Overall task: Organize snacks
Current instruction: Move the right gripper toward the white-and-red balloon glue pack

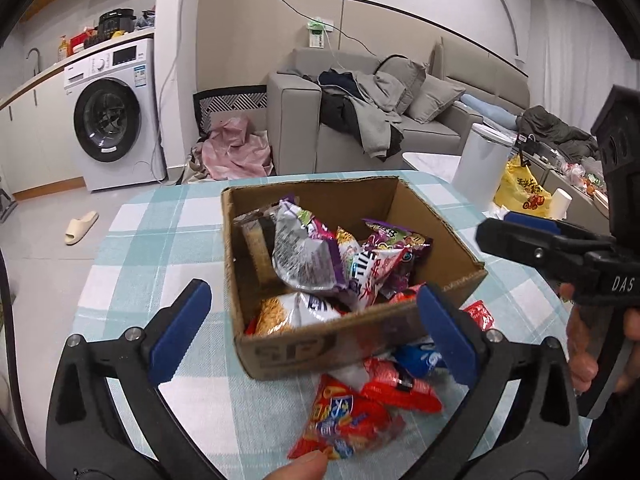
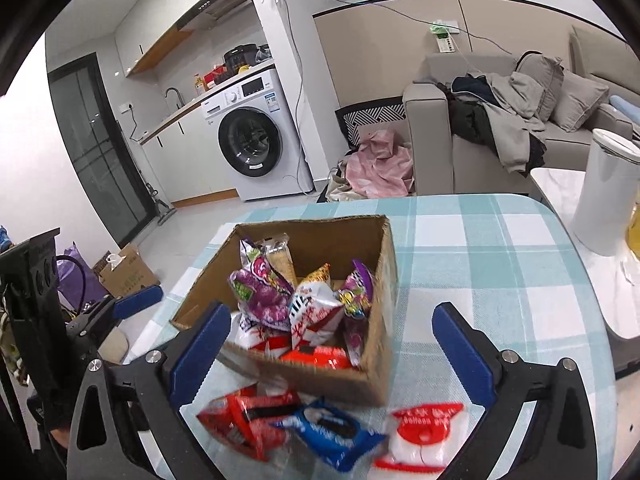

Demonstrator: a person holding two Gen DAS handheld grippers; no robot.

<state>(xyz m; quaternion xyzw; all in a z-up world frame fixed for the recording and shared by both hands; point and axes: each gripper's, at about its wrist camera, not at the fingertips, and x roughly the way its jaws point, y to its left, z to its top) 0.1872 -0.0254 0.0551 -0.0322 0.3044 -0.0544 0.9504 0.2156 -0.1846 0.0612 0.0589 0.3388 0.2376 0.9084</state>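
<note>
My left claw (image 1: 312, 328) is spread wide, pinching nothing; the open brown cardboard box (image 1: 436, 224) stuffed with snack packets sits just ahead between its fingers on the teal-and-white checked tabletop (image 1: 160, 220). Printing on the box's near wall is too blurred to read. Below the claw lies a red crinkly snack packet (image 1: 344, 420). To its right, the other tool's black body reads "DAS". My right claw (image 2: 326, 344) is likewise spread and holds nothing; beneath it lie a red packet (image 2: 236, 420), a blue foil packet (image 2: 332, 436) and a red-and-white packet (image 2: 424, 432), lettering illegible.
</note>
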